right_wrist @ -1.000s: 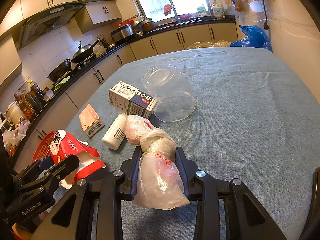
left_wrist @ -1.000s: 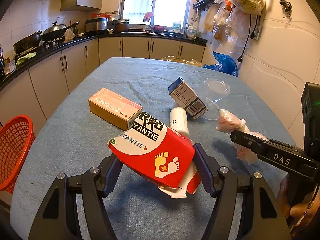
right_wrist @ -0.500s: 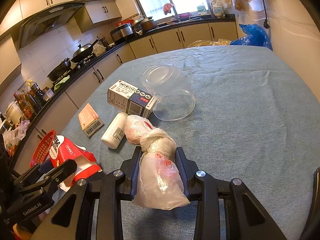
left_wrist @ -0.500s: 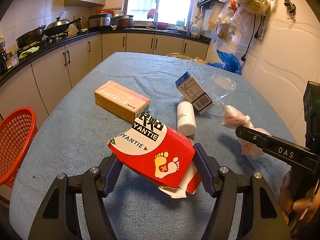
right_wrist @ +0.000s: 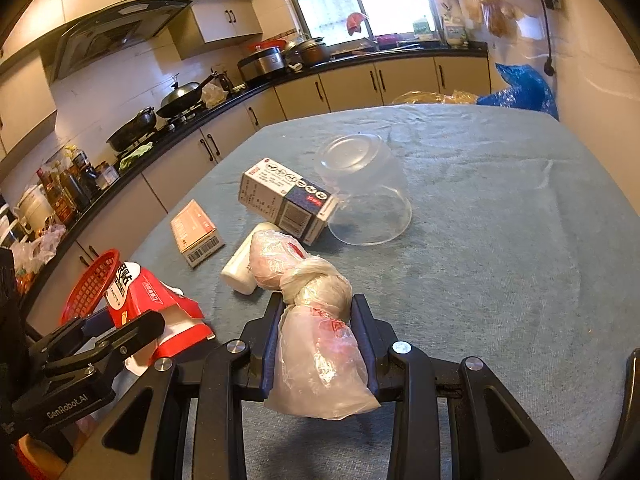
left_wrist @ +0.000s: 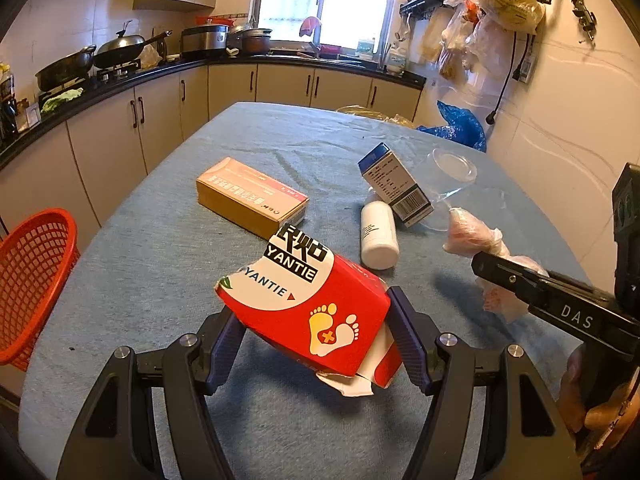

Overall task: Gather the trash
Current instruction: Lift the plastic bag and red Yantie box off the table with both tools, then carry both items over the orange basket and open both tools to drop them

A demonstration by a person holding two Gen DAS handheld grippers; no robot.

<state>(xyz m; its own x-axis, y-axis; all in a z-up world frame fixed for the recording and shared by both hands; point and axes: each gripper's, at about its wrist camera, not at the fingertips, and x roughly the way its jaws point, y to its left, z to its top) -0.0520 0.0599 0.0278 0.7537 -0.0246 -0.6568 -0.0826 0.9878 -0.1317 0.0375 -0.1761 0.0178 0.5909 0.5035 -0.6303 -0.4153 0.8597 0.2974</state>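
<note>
Left gripper (left_wrist: 316, 334) clamped on the tilted red box (left_wrist: 306, 306), right gripper (right_wrist: 318, 344) closed on the knotted plastic bag (right_wrist: 316, 340), both above the table (right_wrist: 500, 240) near its front edge; risk: slipping out before the red basket (left_wrist: 34, 280), since torn cardboard and soft film.

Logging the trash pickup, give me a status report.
Left gripper shut on red box. Right gripper shut on knotted bag. Red basket path clear.

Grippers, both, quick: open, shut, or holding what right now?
Left gripper: closed on the red box.
Right gripper: closed on the knotted plastic bag.
</note>
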